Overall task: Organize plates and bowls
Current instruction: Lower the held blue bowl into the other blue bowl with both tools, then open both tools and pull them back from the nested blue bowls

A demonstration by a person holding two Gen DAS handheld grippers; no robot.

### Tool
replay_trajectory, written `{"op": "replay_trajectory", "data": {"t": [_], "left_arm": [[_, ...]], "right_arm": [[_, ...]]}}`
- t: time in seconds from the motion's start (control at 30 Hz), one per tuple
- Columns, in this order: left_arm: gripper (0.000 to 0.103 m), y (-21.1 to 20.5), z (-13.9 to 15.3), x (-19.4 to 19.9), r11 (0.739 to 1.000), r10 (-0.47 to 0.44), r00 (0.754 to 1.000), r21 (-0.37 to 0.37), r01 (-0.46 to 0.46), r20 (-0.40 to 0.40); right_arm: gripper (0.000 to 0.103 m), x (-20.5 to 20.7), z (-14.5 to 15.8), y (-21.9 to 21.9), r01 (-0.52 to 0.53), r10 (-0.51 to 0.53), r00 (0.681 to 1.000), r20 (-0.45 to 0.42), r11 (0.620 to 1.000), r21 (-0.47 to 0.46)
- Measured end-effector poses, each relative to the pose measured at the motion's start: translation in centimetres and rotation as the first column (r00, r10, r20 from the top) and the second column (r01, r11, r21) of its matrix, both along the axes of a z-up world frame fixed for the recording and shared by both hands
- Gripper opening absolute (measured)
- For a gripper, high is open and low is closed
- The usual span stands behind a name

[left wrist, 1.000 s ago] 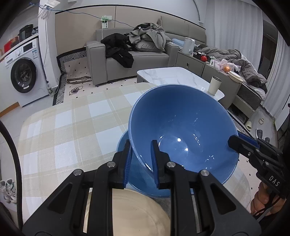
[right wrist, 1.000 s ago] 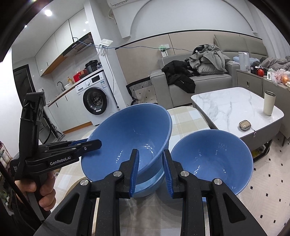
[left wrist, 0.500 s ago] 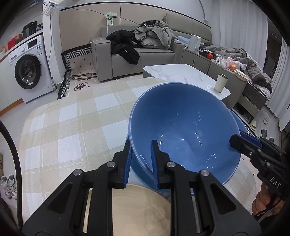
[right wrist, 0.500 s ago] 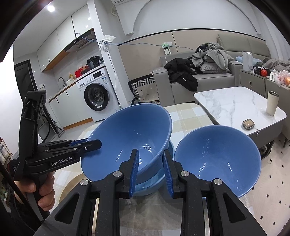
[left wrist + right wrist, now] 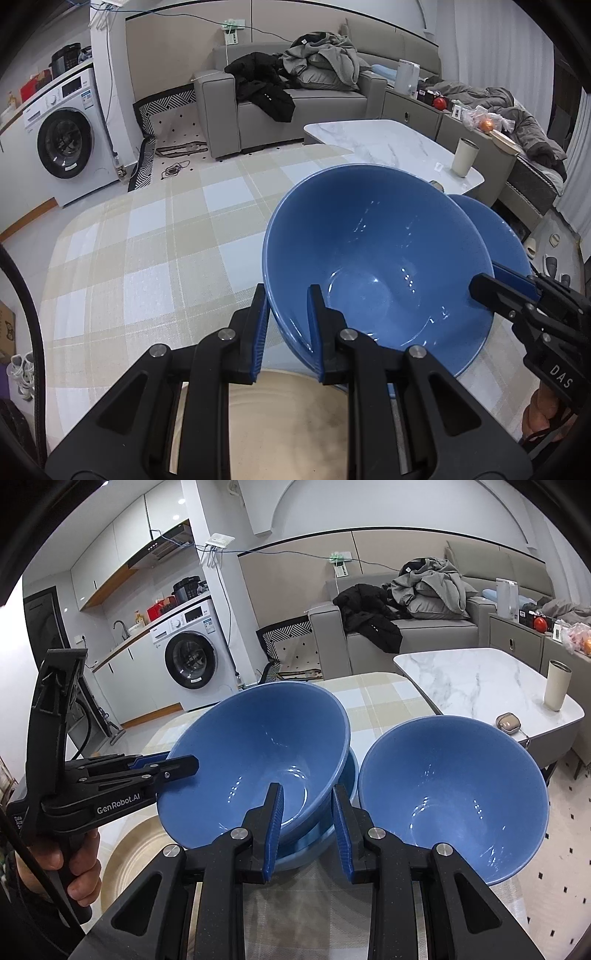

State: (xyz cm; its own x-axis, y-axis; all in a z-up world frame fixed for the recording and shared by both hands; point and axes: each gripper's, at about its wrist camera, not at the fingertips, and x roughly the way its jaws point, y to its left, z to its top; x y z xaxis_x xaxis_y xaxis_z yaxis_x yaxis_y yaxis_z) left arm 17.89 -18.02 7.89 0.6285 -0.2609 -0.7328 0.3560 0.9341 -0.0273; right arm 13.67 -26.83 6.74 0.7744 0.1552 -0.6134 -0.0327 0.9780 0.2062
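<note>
My left gripper is shut on the near rim of a blue bowl and holds it tilted. My right gripper also straddles this bowl's rim, one finger inside and one outside, shut on it. The bowl sits over a blue plate or bowl underneath. A second blue bowl stands to the right, and shows behind the held bowl in the left wrist view. A beige plate lies below the left gripper, and shows in the right wrist view.
The table has a beige and white checked cloth. A marble coffee table with a cup stands just beyond. A grey sofa and a washing machine are further off.
The held bowl has moved a little left and nearer to me over the lower blue dish, so the second bowl now shows apart on its right. Both grippers stay on the rim.
</note>
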Motion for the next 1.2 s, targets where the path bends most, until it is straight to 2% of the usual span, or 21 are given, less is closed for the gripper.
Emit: {"op": "replay_trajectory", "data": {"t": [0.77,1.2], "left_arm": [[0.016,-0.8,-4.5,2.3,0.997,0.009,1.000,0.071,-0.009,-0.007],[0.018,-0.3,-5.7,2.5,0.998,0.010,0.999,0.054,-0.008,-0.033]], "right_arm": [[0.030,1.1,-1.7,1.1,0.014,-0.016,0.999,-0.040,0.999,-0.053],[0.031,1.1,-1.8,1.1,0.007,-0.011,0.999,-0.048,0.997,-0.079]]}}
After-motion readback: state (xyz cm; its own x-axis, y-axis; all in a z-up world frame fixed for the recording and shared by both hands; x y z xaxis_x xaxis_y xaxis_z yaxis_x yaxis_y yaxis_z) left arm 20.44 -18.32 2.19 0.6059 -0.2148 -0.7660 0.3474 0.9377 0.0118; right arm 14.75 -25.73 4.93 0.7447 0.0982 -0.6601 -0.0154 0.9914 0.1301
